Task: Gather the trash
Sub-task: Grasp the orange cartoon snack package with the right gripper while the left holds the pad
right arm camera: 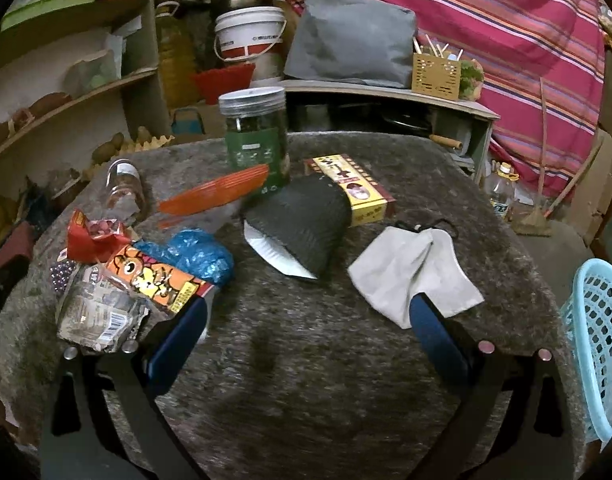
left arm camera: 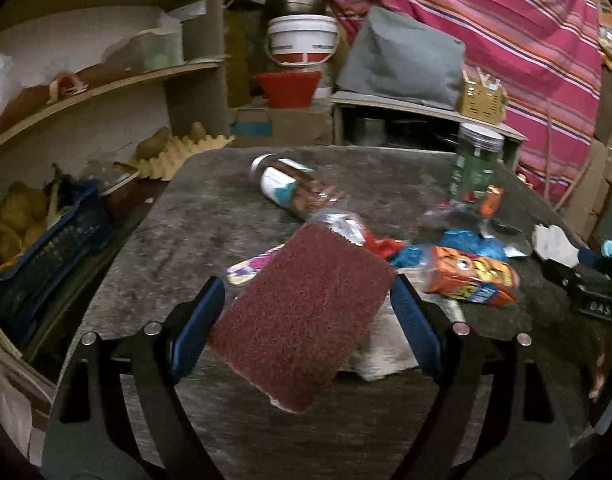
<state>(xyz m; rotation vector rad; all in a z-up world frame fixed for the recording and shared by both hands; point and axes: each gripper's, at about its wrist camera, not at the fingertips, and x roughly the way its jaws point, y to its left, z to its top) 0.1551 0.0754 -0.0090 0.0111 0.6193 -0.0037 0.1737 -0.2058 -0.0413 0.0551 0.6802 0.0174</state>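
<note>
The grey, furry tabletop (right arm camera: 306, 360) is still crowded, so by my reading the collecting has barely begun. At its right edge stands a pale blue basket (right arm camera: 598, 344), probably the bin for the trash; what shows of it looks empty, though most of it is out of frame.

The left gripper (left arm camera: 306, 312) has its jaws clenched on a dark red scouring pad (left arm camera: 302, 312), carried tilted and clear of the tabletop, above a crumpled grey paper. The right gripper (right arm camera: 308, 332) hangs with jaws released and nothing between them, its right finger overlapping a grey cloth mask (right arm camera: 414, 272).

Left to gather, large to small: a black padded mailer (right arm camera: 302, 228), the mask, a crushed printed wrapper (right arm camera: 102, 316), an orange snack box (right arm camera: 158, 280), a blue plastic bag (right arm camera: 202, 256), a red wrapper (right arm camera: 94, 240).

The green jar (right arm camera: 258, 140), upright, the toppled bottle (left arm camera: 290, 188) and the yellow box (right arm camera: 354, 188) may not be trash; I cannot tell
</note>
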